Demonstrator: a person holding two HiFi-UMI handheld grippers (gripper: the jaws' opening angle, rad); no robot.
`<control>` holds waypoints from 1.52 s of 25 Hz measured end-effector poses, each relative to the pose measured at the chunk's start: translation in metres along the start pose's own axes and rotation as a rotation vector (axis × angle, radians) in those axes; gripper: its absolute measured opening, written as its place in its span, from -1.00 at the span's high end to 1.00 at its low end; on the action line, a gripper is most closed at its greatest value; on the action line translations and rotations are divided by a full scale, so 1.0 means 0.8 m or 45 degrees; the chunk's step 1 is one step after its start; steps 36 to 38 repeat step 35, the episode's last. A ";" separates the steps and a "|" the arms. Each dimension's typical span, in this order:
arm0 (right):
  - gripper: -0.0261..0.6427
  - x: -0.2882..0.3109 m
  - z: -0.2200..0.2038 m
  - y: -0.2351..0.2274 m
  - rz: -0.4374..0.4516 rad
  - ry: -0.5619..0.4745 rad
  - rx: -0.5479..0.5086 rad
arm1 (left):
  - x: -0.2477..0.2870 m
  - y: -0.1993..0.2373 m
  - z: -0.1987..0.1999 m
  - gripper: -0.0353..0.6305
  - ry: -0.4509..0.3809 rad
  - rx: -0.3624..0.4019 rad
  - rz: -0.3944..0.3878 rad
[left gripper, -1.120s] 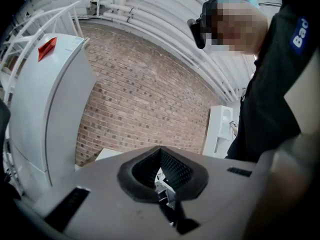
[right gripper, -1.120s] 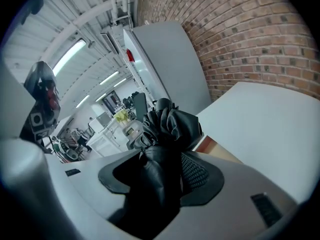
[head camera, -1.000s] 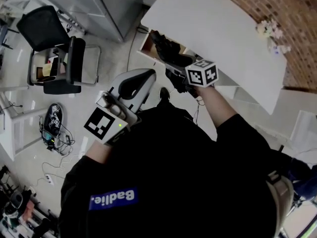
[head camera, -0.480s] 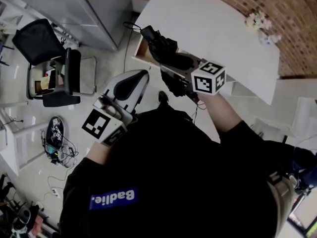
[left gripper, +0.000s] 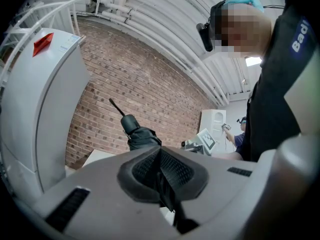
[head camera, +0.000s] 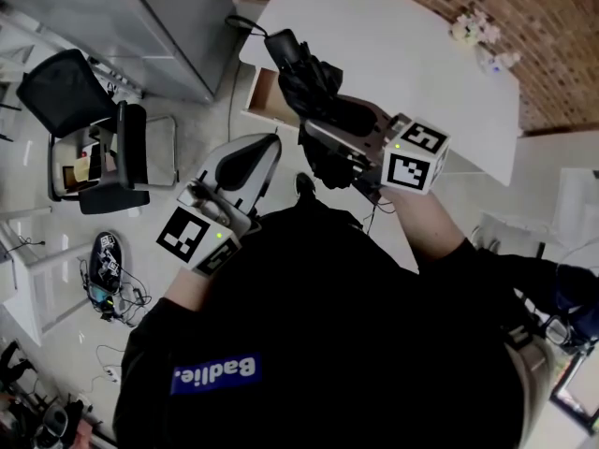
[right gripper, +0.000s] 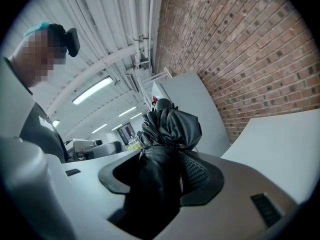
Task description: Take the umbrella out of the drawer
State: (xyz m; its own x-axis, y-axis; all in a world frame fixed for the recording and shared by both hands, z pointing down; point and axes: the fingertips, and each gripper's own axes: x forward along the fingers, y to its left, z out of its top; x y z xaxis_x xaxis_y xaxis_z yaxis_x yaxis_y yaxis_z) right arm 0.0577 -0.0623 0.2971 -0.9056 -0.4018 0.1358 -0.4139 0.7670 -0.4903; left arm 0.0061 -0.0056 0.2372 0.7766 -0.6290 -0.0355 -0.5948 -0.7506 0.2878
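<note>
With the right claw clamped around the folded black umbrella above the open drawer, and the left claw closed and empty nearby, removal looks nearly done; next, carry it well clear.

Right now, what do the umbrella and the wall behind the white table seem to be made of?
Umbrella: probably thin synthetic fabric, black with slight sheen; it bunches in soft folds. Wall: bare red-brown brick, matt, with visible mortar joints.
</note>
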 end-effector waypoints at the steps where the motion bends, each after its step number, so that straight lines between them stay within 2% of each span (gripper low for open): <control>1: 0.18 -0.003 0.006 0.005 0.007 -0.014 -0.007 | 0.002 -0.002 0.004 0.89 -0.016 -0.001 -0.008; 6: 0.18 -0.016 0.025 0.027 0.037 -0.060 -0.064 | -0.001 -0.003 -0.011 0.89 0.036 0.012 0.008; 11: 0.18 -0.008 0.036 0.030 0.049 -0.064 -0.075 | 0.004 0.004 0.002 0.89 0.008 -0.006 -0.013; 14: 0.18 -0.006 0.037 0.031 0.054 -0.058 -0.078 | 0.004 0.009 -0.004 0.89 0.040 -0.008 -0.003; 18: 0.18 -0.007 0.036 0.030 0.052 -0.060 -0.078 | 0.008 0.003 0.002 0.89 0.004 -0.026 -0.021; 38: 0.18 -0.007 0.037 0.032 0.062 -0.070 -0.074 | 0.004 0.008 -0.012 0.89 0.051 0.009 0.011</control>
